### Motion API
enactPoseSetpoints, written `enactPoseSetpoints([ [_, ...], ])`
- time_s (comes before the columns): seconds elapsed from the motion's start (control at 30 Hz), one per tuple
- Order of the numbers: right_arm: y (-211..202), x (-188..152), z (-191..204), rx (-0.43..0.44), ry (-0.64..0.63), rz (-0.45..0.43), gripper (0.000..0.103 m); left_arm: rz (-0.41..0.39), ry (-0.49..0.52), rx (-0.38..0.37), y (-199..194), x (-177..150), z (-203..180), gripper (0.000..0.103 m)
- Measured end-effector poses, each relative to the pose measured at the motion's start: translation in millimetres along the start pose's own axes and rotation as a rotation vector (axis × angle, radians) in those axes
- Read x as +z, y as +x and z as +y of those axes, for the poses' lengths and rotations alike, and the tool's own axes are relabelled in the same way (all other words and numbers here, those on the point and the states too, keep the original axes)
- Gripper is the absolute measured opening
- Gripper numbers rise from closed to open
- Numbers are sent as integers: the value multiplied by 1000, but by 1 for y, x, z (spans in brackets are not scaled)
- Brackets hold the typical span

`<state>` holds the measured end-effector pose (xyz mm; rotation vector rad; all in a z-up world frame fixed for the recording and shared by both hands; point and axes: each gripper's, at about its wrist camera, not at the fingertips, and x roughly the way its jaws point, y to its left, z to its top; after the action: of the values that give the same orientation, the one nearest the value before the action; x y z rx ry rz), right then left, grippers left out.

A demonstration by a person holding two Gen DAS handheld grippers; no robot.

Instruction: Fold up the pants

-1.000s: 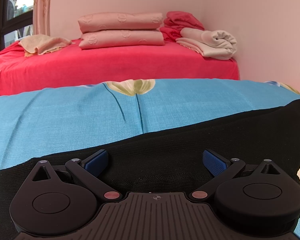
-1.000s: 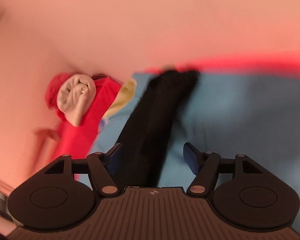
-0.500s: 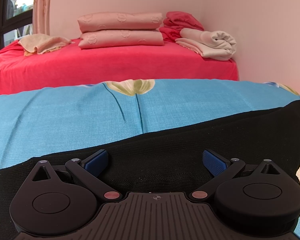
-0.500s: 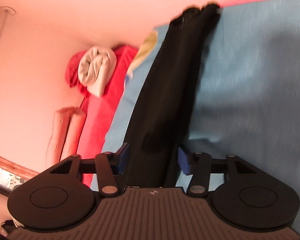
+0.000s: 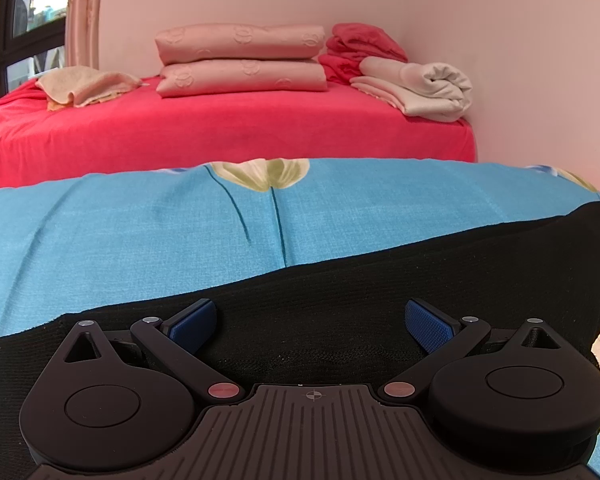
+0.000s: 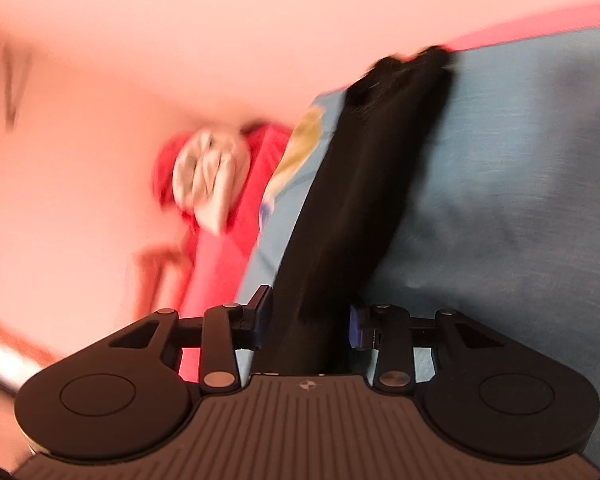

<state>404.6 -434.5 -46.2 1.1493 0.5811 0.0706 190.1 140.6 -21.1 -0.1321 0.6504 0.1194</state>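
Black pants (image 6: 364,200) lengthwise away from clamped right gripper (image 6: 306,320) (blurred view)

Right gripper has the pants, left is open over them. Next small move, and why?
Probably: carry the right gripper, shut on the black pants, over toward the other end. The left gripper hovers open above the pants on the blue sheet, gripping nothing.

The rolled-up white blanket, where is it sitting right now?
In the left wrist view the white blanket sits far back on the red bed, at its right end by the wall, beside the stacked pink pillows and some red cloth.
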Motion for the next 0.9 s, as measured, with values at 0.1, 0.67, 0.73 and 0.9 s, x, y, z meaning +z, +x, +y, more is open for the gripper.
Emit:
enactPoseSetpoints([
  [0.1, -17, 3, -12, -33, 131, -94, 40, 0, -1, -1, 0, 0, 0, 103],
  [0.67, -10, 41, 7, -181, -119, -149, 18, 0, -2, -3, 0, 0, 0, 103],
  [0.73, -18, 45, -17, -158, 16, -220, 15, 0, -2, -3, 0, 0, 0, 103],
  [0.9, -25, 43, -15, -150, -22, -204, 42, 1, -4, -6, -1, 0, 0, 103],
])
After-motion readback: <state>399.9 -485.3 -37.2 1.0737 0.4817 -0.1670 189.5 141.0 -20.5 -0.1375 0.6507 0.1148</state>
